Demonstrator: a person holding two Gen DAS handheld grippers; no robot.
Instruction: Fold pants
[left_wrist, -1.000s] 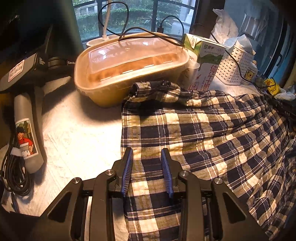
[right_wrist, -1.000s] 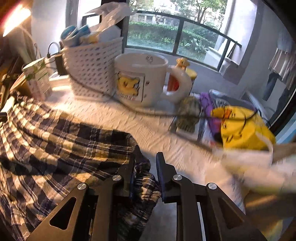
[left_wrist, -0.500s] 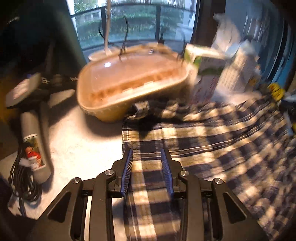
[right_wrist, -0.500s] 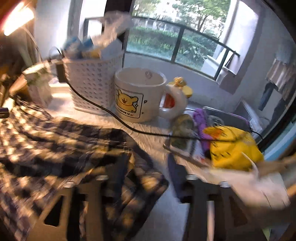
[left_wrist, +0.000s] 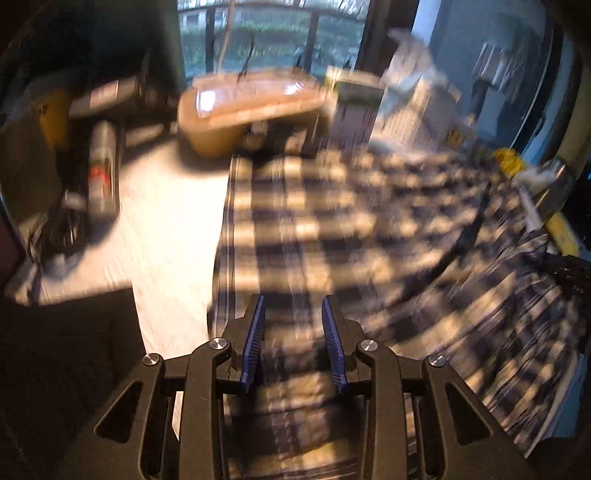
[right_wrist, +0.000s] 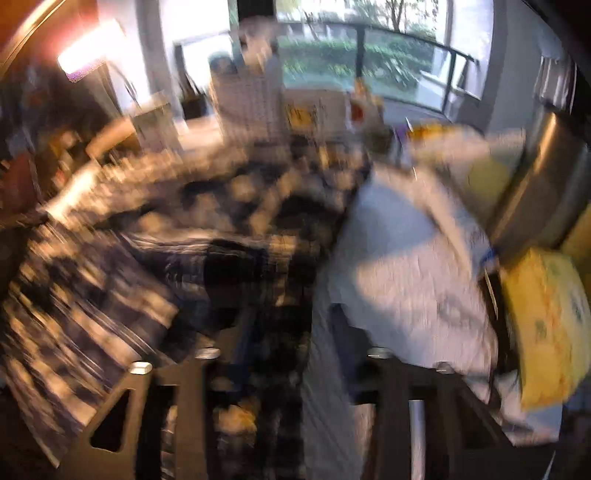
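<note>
Pants (left_wrist: 332, 229): navy-and-cream plaid. Desk (left_wrist: 166, 221): white. Container (left_wrist: 251, 110) at far edge: tan. Fingers (left_wrist: 255, 339): black, blue pads.

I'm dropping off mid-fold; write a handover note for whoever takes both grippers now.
Left gripper: jaws apart over the plaid pants, no grip evident.
Right gripper: jaws have just been closing but stand apart, the pants' edge between them; the view is blurred.
The pants lie spread on the white table, bunched near the right gripper.
No fold shows yet; all folding remains.
</note>
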